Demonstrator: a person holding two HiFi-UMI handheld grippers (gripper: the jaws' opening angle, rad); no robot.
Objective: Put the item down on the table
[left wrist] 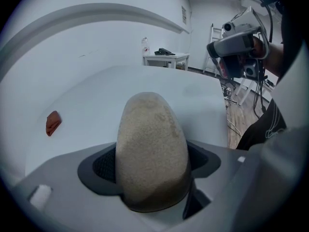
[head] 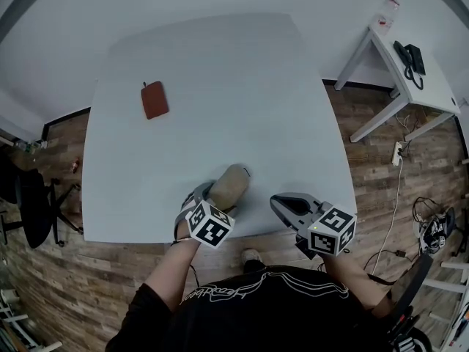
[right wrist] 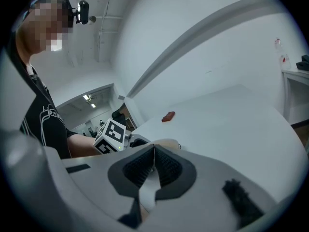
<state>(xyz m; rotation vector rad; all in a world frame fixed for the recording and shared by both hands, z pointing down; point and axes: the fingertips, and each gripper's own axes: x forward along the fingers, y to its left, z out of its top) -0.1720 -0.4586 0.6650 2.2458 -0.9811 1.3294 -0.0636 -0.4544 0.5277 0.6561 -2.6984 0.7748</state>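
Note:
A beige, rough, rounded oblong item (head: 230,182) is clamped between the jaws of my left gripper (head: 209,199), near the white table's (head: 220,72) front edge. In the left gripper view the item (left wrist: 152,144) fills the gap and sticks out forward past the pads. I cannot tell whether it touches the tabletop. My right gripper (head: 282,204) hovers at the front edge to the right, about a hand's width from the item. Its pads (right wrist: 166,167) are pressed together with nothing between them.
A small brown pouch (head: 154,100) lies flat on the far left of the table, also visible as the pouch (left wrist: 53,123) from the left gripper. A white side desk (head: 410,72) with a dark phone stands at the right. Black chairs (head: 29,196) stand left.

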